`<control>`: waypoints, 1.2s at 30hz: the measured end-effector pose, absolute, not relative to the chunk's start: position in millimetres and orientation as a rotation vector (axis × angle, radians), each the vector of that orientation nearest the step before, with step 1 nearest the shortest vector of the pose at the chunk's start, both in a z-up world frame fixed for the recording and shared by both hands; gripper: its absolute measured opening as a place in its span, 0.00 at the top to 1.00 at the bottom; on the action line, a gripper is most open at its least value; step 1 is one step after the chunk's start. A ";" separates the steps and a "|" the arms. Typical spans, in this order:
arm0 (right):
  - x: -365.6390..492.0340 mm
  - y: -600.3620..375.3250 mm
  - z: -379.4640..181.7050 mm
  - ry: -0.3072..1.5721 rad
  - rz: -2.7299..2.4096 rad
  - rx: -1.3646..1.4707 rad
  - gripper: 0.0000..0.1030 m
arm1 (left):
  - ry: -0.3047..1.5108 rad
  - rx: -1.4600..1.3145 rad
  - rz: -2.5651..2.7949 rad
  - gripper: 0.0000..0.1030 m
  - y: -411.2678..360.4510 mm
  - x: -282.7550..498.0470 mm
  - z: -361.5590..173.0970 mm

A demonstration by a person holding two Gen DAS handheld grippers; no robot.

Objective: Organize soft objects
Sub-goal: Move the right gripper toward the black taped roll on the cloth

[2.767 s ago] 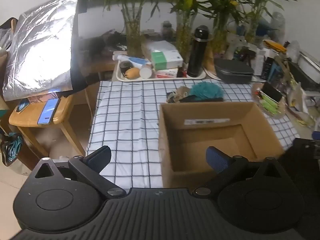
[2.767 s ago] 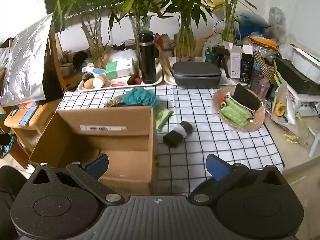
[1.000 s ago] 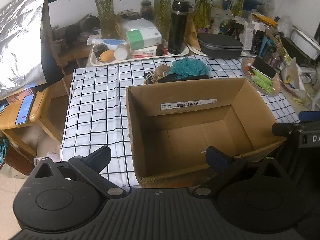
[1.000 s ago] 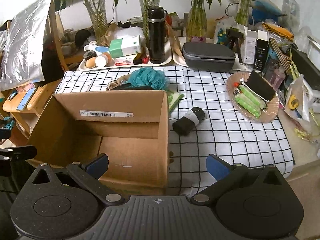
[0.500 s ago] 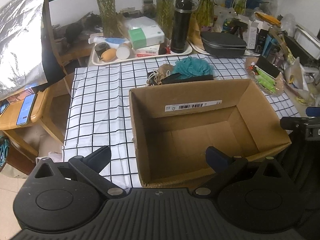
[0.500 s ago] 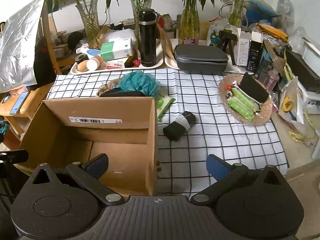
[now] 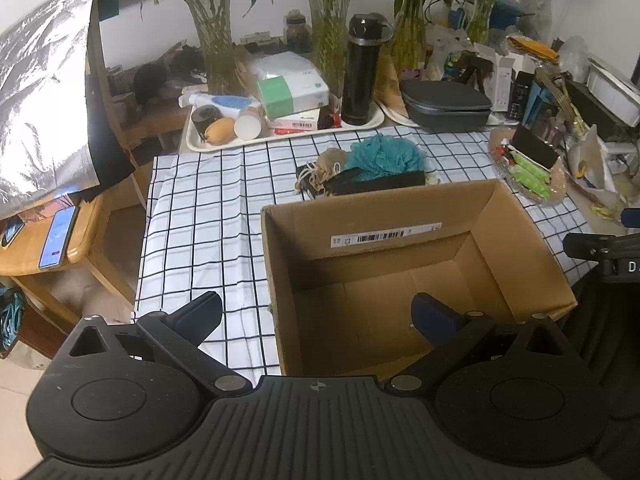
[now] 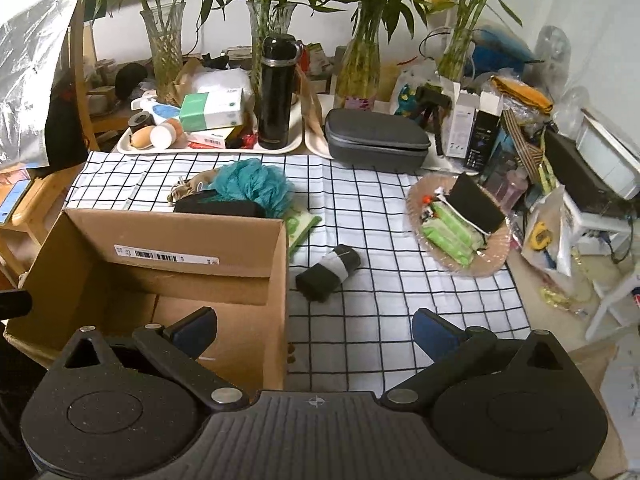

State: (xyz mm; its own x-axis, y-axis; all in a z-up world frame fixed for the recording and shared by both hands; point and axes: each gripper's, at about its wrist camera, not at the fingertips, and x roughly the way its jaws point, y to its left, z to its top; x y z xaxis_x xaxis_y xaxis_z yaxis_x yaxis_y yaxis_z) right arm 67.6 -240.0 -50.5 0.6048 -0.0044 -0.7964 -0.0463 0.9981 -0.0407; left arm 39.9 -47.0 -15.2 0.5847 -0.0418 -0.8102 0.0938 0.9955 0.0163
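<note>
We've got both grippers spread wide with nothing between the fingers: left gripper [image 7: 316,314] sits over the near-left corner of the box [image 7: 516,236], right gripper [image 8: 314,326] hangs over the box's near-right wall [image 8: 256,344] and the checked cloth [image 8: 400,296]. Box is open-topped, on the cloth, and we see only bare cardboard floor inside. Soft items all sit outside it: teal pouf [image 8: 252,186] just behind the far wall, touching a flat black pouch [image 8: 218,208] and a tan drawstring bag [image 7: 326,166]; green packet [image 8: 300,226] at the far-right corner beside the box; black roll with a white band [image 8: 328,270] lies on the cloth right of the box, clear of it. Plate [image 8: 496,258] with green packs sits further right. Black flask [image 8: 276,92] stands on a tray [image 8: 296,145] behind the cloth
</note>
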 end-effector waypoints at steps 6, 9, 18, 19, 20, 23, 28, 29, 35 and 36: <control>68.3 -239.2 -42.4 0.905 -0.004 -0.072 0.00 | 0.922 0.053 -0.073 0.00 -44.4 41.3 -7.7; 69.2 -239.1 -38.2 0.892 -0.021 -0.079 0.00 | 0.906 0.053 -0.071 0.00 -42.5 42.0 -3.4; 70.9 -240.2 -31.2 0.869 -0.048 -0.086 0.00 | 0.889 0.039 -0.066 0.00 -39.1 42.1 -2.9; 71.1 -239.7 -30.9 0.869 -0.048 -0.088 0.00 | 0.888 0.038 -0.066 0.00 -38.9 42.3 -3.4; 71.5 -239.7 -30.6 0.868 -0.050 -0.089 0.00 | 0.888 0.038 -0.067 0.00 -38.8 42.4 -3.5; 73.1 -240.1 -30.4 0.867 -0.049 -0.088 0.00 | 0.887 0.034 -0.069 0.00 -38.6 42.9 -4.0; 78.0 -243.2 -31.8 0.877 -0.053 -0.076 0.00 | 0.889 0.019 -0.077 0.00 -37.7 49.3 -4.4; 80.1 -245.4 -32.5 0.881 -0.055 -0.068 0.00 | 0.887 0.013 -0.079 0.00 -37.1 50.4 -4.2; 98.2 -268.6 -40.2 0.899 -0.067 -0.003 0.00 | 0.875 -0.018 -0.098 0.00 -34.5 60.4 -4.3; 101.6 -273.2 -42.5 0.901 -0.068 0.006 0.00 | 0.874 -0.019 -0.102 0.00 -34.0 61.2 -5.5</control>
